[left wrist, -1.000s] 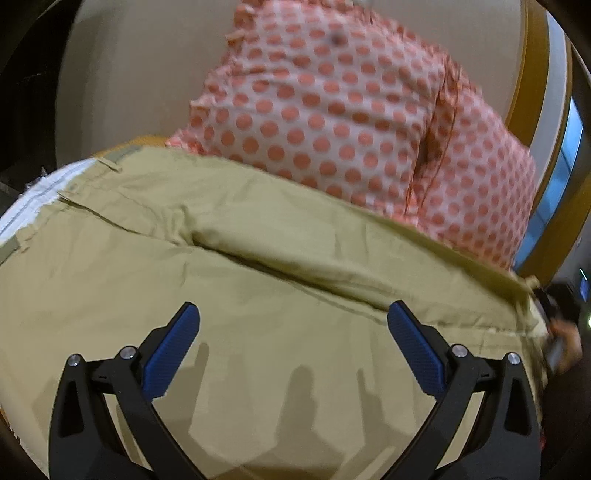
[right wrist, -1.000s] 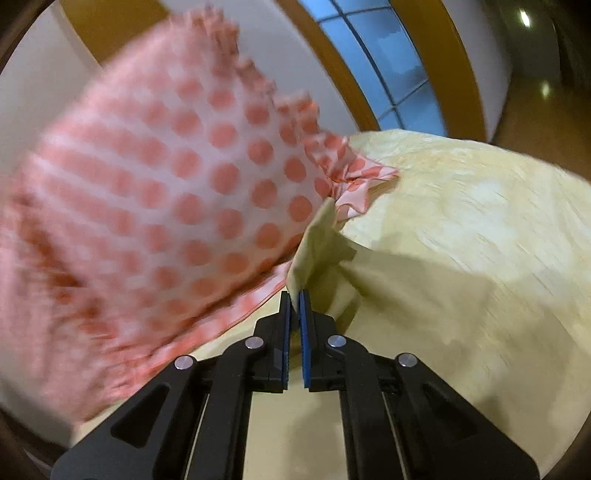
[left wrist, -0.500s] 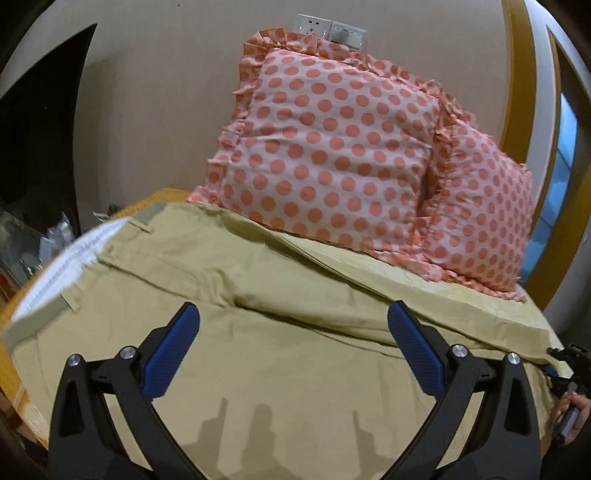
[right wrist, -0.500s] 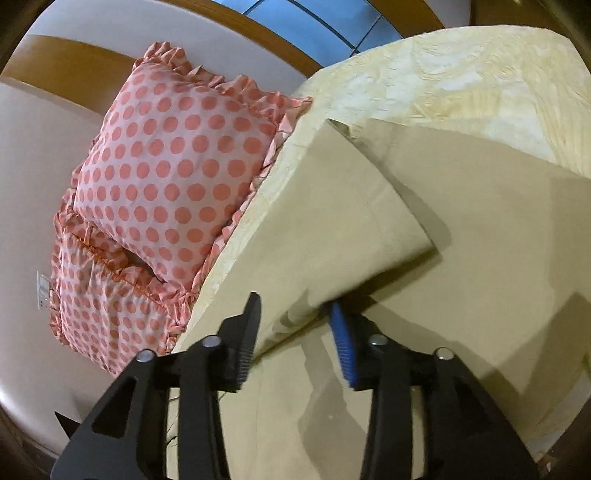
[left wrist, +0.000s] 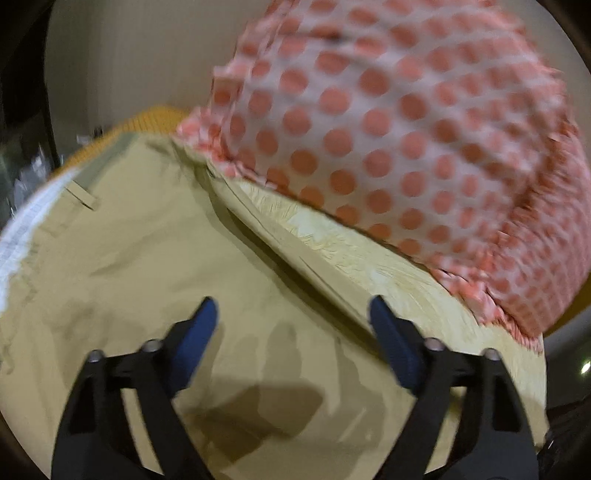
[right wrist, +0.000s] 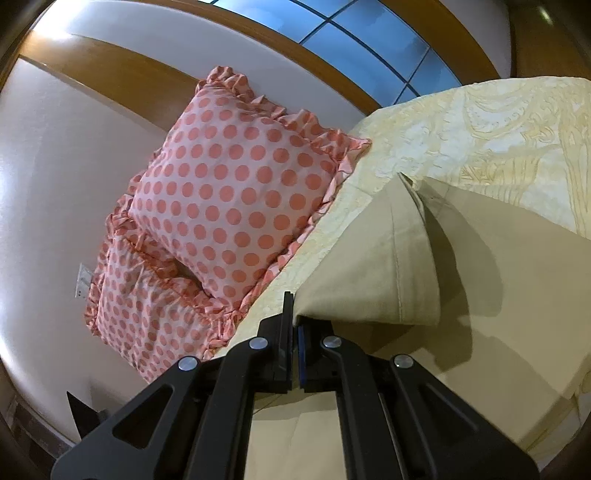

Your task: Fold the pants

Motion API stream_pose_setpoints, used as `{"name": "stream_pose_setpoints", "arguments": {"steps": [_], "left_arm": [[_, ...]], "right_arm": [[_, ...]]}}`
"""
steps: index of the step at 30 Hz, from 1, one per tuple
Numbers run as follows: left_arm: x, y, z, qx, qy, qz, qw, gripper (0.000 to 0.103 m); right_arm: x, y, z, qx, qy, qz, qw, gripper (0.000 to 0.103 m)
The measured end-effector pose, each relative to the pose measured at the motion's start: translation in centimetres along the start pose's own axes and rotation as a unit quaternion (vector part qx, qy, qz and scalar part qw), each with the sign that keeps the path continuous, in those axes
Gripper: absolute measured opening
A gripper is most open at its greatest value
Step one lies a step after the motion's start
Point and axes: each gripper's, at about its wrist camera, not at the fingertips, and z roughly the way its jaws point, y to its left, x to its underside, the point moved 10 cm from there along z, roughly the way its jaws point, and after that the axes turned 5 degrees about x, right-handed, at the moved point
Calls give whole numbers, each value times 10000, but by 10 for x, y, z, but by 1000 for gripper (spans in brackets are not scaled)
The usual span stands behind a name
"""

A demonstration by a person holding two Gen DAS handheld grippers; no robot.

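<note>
Khaki pants [left wrist: 155, 258] lie spread on a bed, with the white-lined waistband [left wrist: 22, 229] at the left of the left wrist view. My left gripper [left wrist: 291, 325] is open and empty, low over the pants. In the right wrist view my right gripper [right wrist: 294, 314] is shut on the hem end of a pant leg [right wrist: 388, 258] and holds it lifted and doubled over the rest of the pants [right wrist: 498, 295].
Two pink polka-dot ruffled pillows [right wrist: 236, 199] [left wrist: 406, 129] lean on the wall at the bed's head. A pale yellow patterned bedspread [right wrist: 498, 125] covers the bed. A wall socket [right wrist: 83, 280] and a window [right wrist: 369, 29] are behind.
My right gripper, open over the leg half a second ago, has shut on the hem and lifted it. My left gripper has swung closer to the pillows and stays open.
</note>
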Motion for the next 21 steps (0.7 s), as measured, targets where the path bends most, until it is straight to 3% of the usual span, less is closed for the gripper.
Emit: {"name": "stream_pose_setpoints", "arguments": {"steps": [1,2,4,7,11,15,19,21], "left_arm": [[-4,3,13,-46,120,-97,9999,71],[-7,7,25,-136,222,-151,9995,57],[-10,18,47,-259,433,-295,9983,10],[-10,25,30,144,94,-638,9978,5],[11,18,-48,301,-546,-81,9980,4],[88,33,-145,601,-934,148,9937,5],[168,63,-170,551,-767,41,9955,5],[192,72,-169,572,-642,-89,9963,5]], "right_arm": [[-1,0,1,-10,1,-17,10000,2],[-2,0,2,-3,3,-38,10000,2],[-4,1,4,-22,-6,-40,10000,2],[-10,4,4,-66,-22,-85,9999,2],[-17,2,-19,-133,-235,-91,9996,2],[-9,-29,-47,263,-311,-75,9991,2],[9,-68,-61,610,-238,126,9978,2],[11,-78,-66,669,-262,220,9972,2]]}}
